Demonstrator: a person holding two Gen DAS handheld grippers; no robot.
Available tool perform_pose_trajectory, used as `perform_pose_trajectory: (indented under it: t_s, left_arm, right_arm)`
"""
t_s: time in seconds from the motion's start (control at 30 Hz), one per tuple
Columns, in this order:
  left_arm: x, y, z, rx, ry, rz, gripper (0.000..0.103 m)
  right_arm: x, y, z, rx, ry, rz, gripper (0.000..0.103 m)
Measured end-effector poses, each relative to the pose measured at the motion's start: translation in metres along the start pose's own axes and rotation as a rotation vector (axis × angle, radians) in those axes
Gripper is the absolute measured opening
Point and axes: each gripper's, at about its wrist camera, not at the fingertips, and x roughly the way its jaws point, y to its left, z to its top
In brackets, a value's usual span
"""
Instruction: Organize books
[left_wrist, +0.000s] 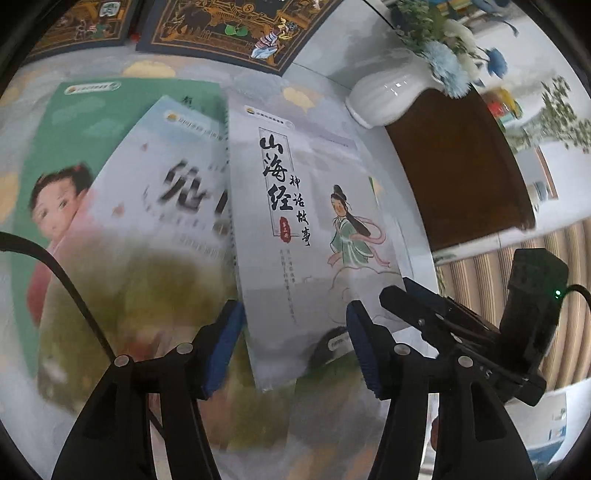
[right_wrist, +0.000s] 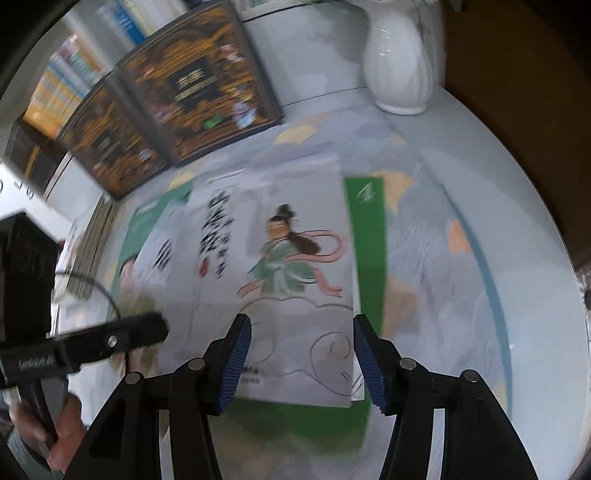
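A pale grey book with black calligraphy and a green-robed figure (left_wrist: 317, 206) (right_wrist: 273, 266) lies flat on top of the others. Under it are a pale book with large blurred characters (left_wrist: 166, 192) and a green book showing a child (left_wrist: 66, 155) (right_wrist: 369, 258). My left gripper (left_wrist: 295, 347) hangs open over the grey book's near edge, and its blue pads (left_wrist: 225, 347) do not press on it. My right gripper (right_wrist: 303, 362) is open above the same book's lower part. Its black fingers (left_wrist: 399, 295) reach in over the book's right edge in the left wrist view.
Two dark ornate books (left_wrist: 229, 33) (right_wrist: 199, 85) stand at the back. A white vase with blue flowers (left_wrist: 384, 96) (right_wrist: 400, 62) is at the far right by a brown wooden panel (left_wrist: 458, 166). The table's rim (right_wrist: 535, 277) curves on the right. A hand (right_wrist: 62, 435) holds the left gripper's handle.
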Motion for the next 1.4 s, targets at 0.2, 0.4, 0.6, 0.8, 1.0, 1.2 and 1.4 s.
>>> perform_pose_trajectory:
  t_s: [0.2,0.4,0.6,0.8,1.0,1.2,1.4]
  left_arm:
    - [-0.029,0.008,-0.062,0.014,0.056,-0.013,0.055]
    - [-0.065,0.033,-0.119,-0.061,0.034,0.011,0.055]
    - [-0.082,0.035,-0.089,-0.074,-0.074,0.004,0.055]
    - [-0.039,0.029,-0.027,-0.052,-0.115,0.06,0.056]
    - [-0.02,0.027,-0.028,-0.063,-0.048,0.037,0.056]
    - [-0.063,0.055,-0.077,-0.079,-0.05,0.042,0.056]
    - [-0.113,0.119,-0.148,-0.226,-0.074,0.078,0.056]
  right_arm:
    - [-0.017,0.041,-0.052,0.056,0.027,0.135,0.056]
    - [-0.015,0.087,-0.1,0.01,0.136,0.164,0.055]
    - [-0.055,0.042,-0.086,0.164,-0.017,0.081,0.056]
    - [-0.008,0.009,-0.036,0.209,0.012,0.02,0.056]
    - [0.013,0.016,-0.026,0.221,0.065,0.023,0.06]
    - [0.009,0.057,-0.059,0.13,0.112,-0.005,0.06]
    - [0.014,0.128,-0.104,0.076,0.186,0.108,0.061]
